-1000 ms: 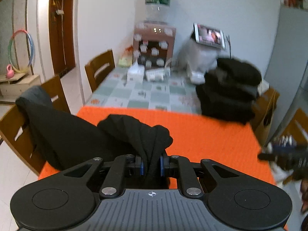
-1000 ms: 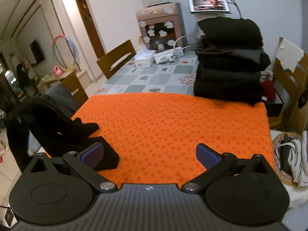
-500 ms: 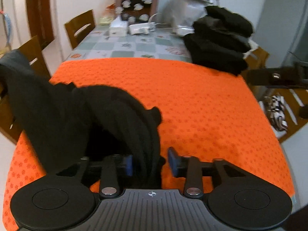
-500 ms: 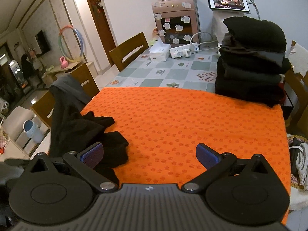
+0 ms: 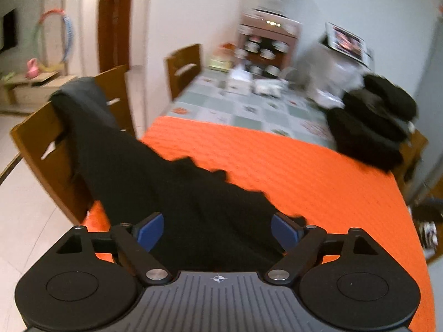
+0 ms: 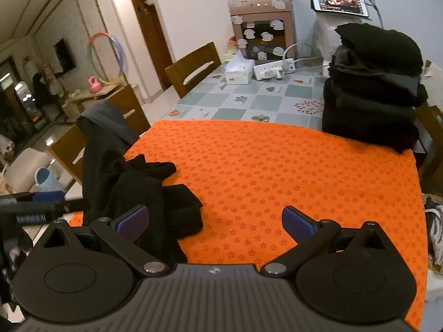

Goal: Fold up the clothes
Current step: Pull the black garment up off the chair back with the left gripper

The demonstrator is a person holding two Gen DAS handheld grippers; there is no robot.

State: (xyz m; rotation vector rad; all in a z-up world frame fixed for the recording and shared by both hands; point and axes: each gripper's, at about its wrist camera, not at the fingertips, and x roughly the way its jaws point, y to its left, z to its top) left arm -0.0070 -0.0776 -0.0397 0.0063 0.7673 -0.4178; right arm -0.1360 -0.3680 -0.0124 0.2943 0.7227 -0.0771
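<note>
A black garment [image 5: 193, 193] lies crumpled on the left front part of the orange mat [image 5: 304, 171], trailing up to a wooden chair back. My left gripper [image 5: 217, 231] is open, its blue pads wide apart above the garment, holding nothing. In the right wrist view the same garment [image 6: 149, 188] lies at the left of the orange mat [image 6: 277, 171]. My right gripper [image 6: 216, 222] is open and empty over the mat's front edge, its left pad just over the garment's edge.
A stack of folded dark clothes [image 6: 373, 88] stands at the mat's far right corner. Behind are a tissue box [image 6: 239, 70], a power strip [image 6: 274, 69] and a tablet [image 6: 339, 0]. Wooden chairs [image 6: 191, 69] line the table's left side.
My left gripper was shut on the black garment, then opened and let it go; the garment now lies spread lower on the mat. The right gripper moved slightly toward the garment, still open.
</note>
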